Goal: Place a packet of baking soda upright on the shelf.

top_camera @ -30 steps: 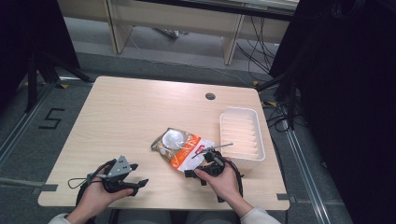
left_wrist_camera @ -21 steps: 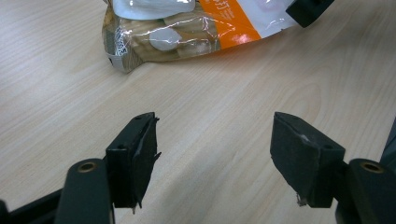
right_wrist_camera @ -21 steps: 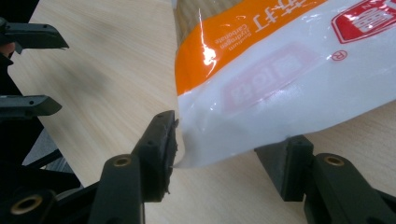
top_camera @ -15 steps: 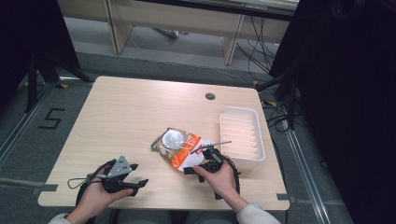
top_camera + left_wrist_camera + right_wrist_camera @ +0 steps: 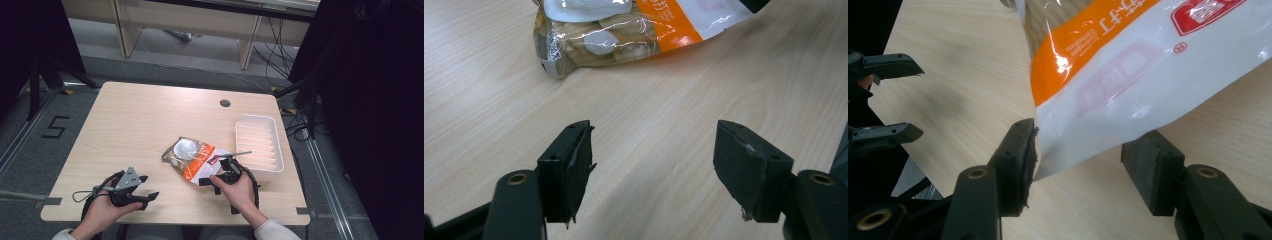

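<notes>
1. Snack bag (image 5: 192, 157) is seen lying flat near the middle of the desk (image 5: 150, 115), just left of the white ribbed tray (image 5: 258, 146); its near white end is raised slightly into the right gripper (image 5: 220, 172)
2. Right gripper: fingers (image 5: 1015, 165) are held apart, with the bag's sealed white corner between them; the left finger is touching the film edge, the right finger (image 5: 1150, 170) is just clear. Nothing is clamped yet
3. Left gripper (image 5: 142, 187): fingers (image 5: 569, 167) are spread apart with nothing between them, held low over bare desk, well short of the bag (image 5: 624, 30)
4. Handling, judged: bag is expected to be light, soft and crinkly; glossy film is likely slippery; contents look like biscuits, so crushable
5. Hold is best taken on the flat sealed end seam, not over the filled middle; a shallow bite at the corner could slip out when lifted
</notes>
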`<state>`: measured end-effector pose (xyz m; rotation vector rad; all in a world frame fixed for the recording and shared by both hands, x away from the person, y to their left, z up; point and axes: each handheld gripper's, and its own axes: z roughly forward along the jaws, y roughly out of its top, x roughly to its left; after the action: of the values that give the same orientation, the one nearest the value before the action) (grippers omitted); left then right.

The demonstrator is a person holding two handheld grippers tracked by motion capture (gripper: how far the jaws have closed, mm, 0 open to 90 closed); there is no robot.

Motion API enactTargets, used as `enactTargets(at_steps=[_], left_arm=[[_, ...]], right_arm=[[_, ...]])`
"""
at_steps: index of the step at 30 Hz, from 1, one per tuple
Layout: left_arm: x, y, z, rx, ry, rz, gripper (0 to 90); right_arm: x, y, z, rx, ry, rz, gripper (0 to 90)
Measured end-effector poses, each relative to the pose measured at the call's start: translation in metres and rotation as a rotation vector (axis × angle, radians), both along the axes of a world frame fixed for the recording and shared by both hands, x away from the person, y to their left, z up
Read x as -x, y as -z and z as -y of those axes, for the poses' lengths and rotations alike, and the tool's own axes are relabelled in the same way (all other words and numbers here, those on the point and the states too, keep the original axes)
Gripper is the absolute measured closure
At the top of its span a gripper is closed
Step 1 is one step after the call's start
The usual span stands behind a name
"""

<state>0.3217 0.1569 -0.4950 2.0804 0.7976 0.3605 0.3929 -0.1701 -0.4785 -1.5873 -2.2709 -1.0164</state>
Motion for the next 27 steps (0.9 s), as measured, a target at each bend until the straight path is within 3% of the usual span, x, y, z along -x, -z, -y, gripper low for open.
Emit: enactTargets(at_steps=[5,11,12,13,15,17,18,24,27], left_arm=[[0.000,0.000,0.000,-0.001,0.001,0.001,31.3],[-0.001,0.000,0.000,-0.009,0.010,0.008,31.3],[-0.001,0.000,-0.001,-0.015,0.016,0.014,31.2],[-0.001,0.000,-0.001,-0.014,0.016,0.013,31.2],[0.000,0.000,0.000,-0.004,0.003,0.001,31.3],[0.000,0.000,0.000,-0.003,0.003,0.000,31.3],[0.000,0.000,0.000,-0.004,0.003,0.001,31.3],[0.000,0.000,0.000,-0.001,0.002,0.001,31.3],[0.000,0.000,0.000,-0.002,0.002,0.002,31.3]], right_arm=[[-0.004,0.007,-0.005,0.004,0.008,-0.029,52.7],[-0.010,0.009,-0.004,0.018,-0.003,-0.013,60.2],[-0.010,0.008,-0.006,0.007,0.012,-0.043,63.2],[-0.010,0.008,-0.006,0.007,0.012,-0.043,63.2],[-0.013,0.010,-0.005,0.031,0.000,-0.018,66.7],[-0.014,0.011,-0.006,0.033,-0.016,-0.017,72.1],[-0.013,0.011,-0.008,0.031,-0.017,-0.039,74.9],[-0.017,0.007,-0.008,0.073,-0.065,-0.005,86.6],[-0.018,0.004,-0.008,0.070,-0.067,-0.016,89.3]])
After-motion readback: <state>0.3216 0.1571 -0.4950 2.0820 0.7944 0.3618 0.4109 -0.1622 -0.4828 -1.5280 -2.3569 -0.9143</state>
